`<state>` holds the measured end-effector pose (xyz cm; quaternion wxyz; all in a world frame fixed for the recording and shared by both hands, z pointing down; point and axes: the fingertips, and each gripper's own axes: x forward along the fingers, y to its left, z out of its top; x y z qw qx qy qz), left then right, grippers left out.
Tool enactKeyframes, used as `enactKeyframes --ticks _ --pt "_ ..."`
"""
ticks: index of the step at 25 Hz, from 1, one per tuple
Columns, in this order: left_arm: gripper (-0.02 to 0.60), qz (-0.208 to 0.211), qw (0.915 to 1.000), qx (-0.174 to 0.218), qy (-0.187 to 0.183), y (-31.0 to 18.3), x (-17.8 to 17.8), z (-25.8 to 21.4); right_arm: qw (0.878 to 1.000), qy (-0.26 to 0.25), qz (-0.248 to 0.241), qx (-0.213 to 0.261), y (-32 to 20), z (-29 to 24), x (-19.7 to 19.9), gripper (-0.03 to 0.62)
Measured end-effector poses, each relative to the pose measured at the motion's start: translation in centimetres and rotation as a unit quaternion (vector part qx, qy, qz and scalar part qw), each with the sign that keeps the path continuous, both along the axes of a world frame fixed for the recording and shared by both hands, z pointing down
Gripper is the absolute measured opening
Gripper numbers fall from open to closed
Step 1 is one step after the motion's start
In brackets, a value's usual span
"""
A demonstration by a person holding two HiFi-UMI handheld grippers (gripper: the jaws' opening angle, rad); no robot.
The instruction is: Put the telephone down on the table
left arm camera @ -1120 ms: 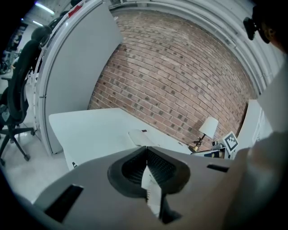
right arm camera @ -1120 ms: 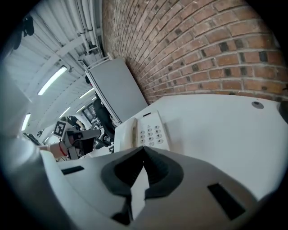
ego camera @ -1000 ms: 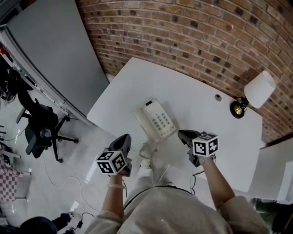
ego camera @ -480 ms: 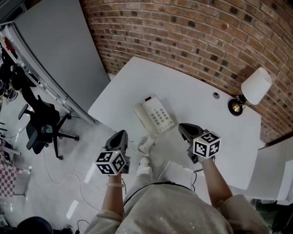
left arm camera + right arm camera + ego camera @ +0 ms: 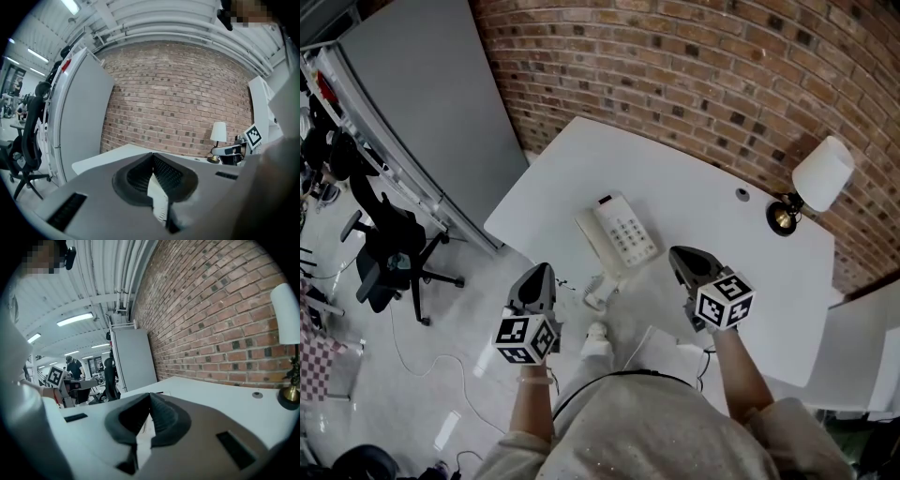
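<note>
The white telephone (image 5: pixel 619 234) lies flat on the white table (image 5: pixel 712 216), keypad up, its handset along its left side. In the head view my left gripper (image 5: pixel 540 270) hangs over the floor just off the table's near-left edge, left of the telephone. Its jaws are shut with nothing between them (image 5: pixel 152 158). My right gripper (image 5: pixel 681 253) is over the table just right of the telephone, also shut and empty (image 5: pixel 150 398). Neither gripper touches the telephone.
A lamp (image 5: pixel 820 173) with a white shade stands at the table's far right, by the brick wall (image 5: pixel 675 66). A grey panel (image 5: pixel 422 103) and an office chair (image 5: pixel 389 253) stand at the left. Cables lie on the floor.
Both grippers stay shut and nearly in place; the left one has turned slightly more upright. The telephone has not moved on the table.
</note>
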<state>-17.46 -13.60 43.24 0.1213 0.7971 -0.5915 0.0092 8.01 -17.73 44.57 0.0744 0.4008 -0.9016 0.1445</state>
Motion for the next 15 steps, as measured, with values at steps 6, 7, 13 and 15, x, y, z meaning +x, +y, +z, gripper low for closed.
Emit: enactKeyframes --ticks 6,7,13,15 --pt "0.006 -0.014 0.9987 0.036 -0.034 0.4 -0.5 -2.1 0.999 -0.002 0.007 0.036 0.3 -1.6 0.0 0.005" --pt "0.006 -0.017 0.9982 0.042 -0.039 0.4 -0.5 -2.4 0.999 -0.001 0.007 0.042 0.3 -1.9 -0.1 0.005" --pt "0.006 -0.028 0.9967 0.063 -0.043 0.4 -0.4 -3.7 0.998 -0.006 0.012 0.063 0.1 -2.8 0.3 0.005" --pt "0.006 -0.031 0.9969 0.064 -0.035 0.4 -0.5 -4.0 0.998 -0.007 0.013 0.064 0.0 -3.0 0.4 0.005"
